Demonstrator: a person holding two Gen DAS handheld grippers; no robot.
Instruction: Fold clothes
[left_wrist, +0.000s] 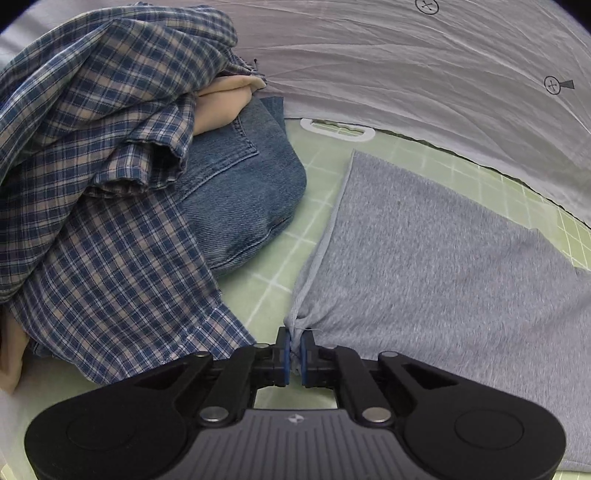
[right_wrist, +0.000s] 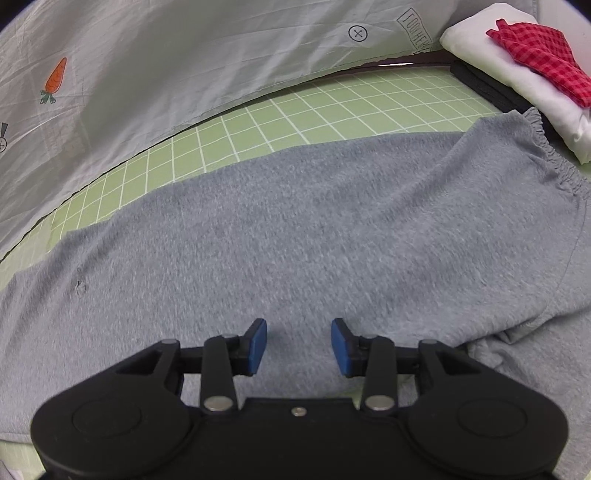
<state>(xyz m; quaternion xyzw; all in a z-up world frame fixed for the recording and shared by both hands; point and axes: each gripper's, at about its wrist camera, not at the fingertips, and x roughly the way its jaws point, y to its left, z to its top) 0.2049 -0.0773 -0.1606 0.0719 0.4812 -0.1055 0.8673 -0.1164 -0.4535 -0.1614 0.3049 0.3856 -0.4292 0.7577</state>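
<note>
A grey knit garment (left_wrist: 436, 266) lies spread on the green grid mat (left_wrist: 273, 273). My left gripper (left_wrist: 294, 341) is shut on its near left corner, which bunches between the blue pads. In the right wrist view the same grey garment (right_wrist: 314, 236) fills the middle, with its gathered elastic waistband (right_wrist: 554, 162) at the right. My right gripper (right_wrist: 299, 345) is open and empty, just above the cloth near its front edge.
A pile of clothes sits at the left: a blue plaid shirt (left_wrist: 96, 155) over folded jeans (left_wrist: 240, 192). A folded white cloth (right_wrist: 517, 74) with a red checked cloth (right_wrist: 543, 55) on it lies at the far right. A grey printed sheet (right_wrist: 184, 55) lies beyond the mat.
</note>
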